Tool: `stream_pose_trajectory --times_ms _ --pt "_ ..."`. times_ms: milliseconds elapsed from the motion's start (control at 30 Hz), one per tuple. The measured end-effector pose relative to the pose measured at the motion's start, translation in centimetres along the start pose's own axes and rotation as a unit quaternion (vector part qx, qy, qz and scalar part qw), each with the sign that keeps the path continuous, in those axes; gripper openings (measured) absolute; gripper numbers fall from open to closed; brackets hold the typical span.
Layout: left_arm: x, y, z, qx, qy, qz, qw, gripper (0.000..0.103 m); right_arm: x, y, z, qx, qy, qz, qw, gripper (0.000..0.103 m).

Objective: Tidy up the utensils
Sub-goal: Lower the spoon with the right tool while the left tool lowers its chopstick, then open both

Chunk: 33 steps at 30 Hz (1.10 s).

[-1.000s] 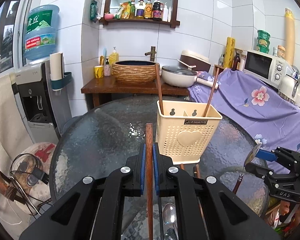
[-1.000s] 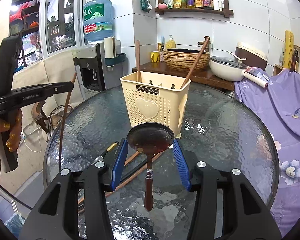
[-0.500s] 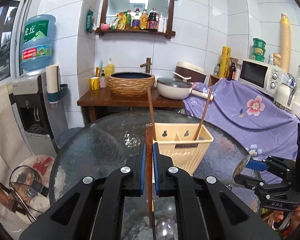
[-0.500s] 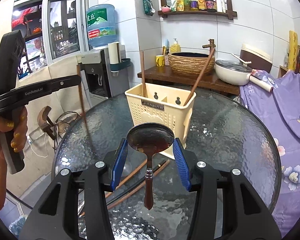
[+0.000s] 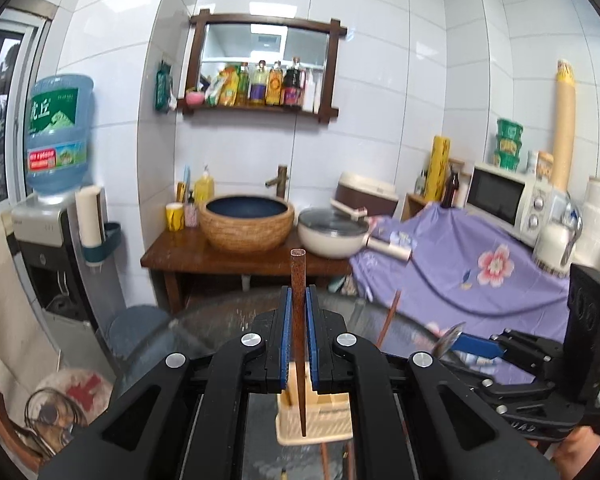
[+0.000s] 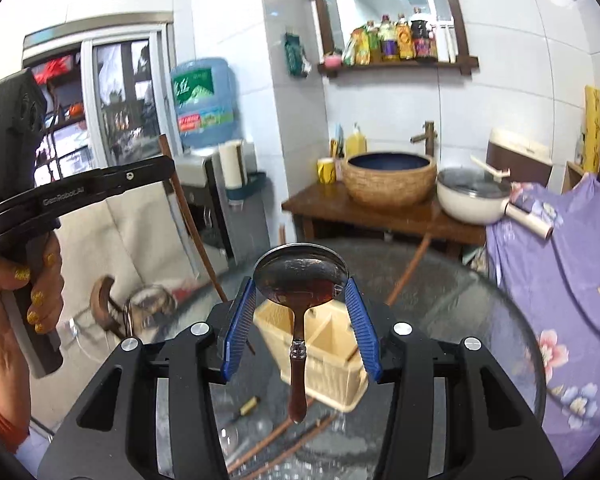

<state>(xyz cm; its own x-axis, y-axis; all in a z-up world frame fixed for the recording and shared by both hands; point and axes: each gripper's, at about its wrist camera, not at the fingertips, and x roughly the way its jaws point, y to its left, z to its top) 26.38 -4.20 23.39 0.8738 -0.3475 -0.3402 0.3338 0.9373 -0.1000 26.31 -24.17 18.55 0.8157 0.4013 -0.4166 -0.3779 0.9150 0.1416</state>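
While both grippers hung above the glass table (image 6: 480,312), each pinched one utensil.
Left gripper (image 5: 296,312) jaws pressed onto an upright chopstick (image 5: 299,336); right gripper (image 6: 300,304) clamped a spoon (image 6: 300,280) by its bowl, handle down, over the cream holder (image 6: 324,364) mid-table; loose chopsticks (image 6: 284,440) lay near the front edge.

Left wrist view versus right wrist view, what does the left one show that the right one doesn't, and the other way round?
Only the left wrist view shows the microwave and the left gripper shut on a chopstick. Only the right wrist view shows a hand and loose chopsticks on the glass table. Both show the cream utensil holder, the basket basin, and the right gripper gripping a spoon.
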Motion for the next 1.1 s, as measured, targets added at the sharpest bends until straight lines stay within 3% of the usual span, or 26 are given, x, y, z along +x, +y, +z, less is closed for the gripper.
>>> stream_pose_trajectory --times_ms 133,300,567,1100 --pt "0.9 -0.9 3.0 0.003 -0.012 0.009 0.9999 0.007 0.7 -0.4 3.3 0.002 -0.019 -0.020 1.000 0.047" --pt "3.4 -1.7 2.8 0.006 0.001 0.020 0.9998 0.007 2.6 -0.9 4.3 -0.010 -0.034 -0.054 0.998 0.047" --pt "7.6 -1.3 -1.4 0.001 0.035 0.033 0.9988 0.007 6.6 -3.2 0.9 0.016 -0.026 -0.075 0.997 0.047" --pt "11.1 -0.1 -8.1 -0.013 0.094 0.038 0.9948 0.007 10.5 -3.6 -6.8 0.020 0.014 -0.089 0.996 0.047"
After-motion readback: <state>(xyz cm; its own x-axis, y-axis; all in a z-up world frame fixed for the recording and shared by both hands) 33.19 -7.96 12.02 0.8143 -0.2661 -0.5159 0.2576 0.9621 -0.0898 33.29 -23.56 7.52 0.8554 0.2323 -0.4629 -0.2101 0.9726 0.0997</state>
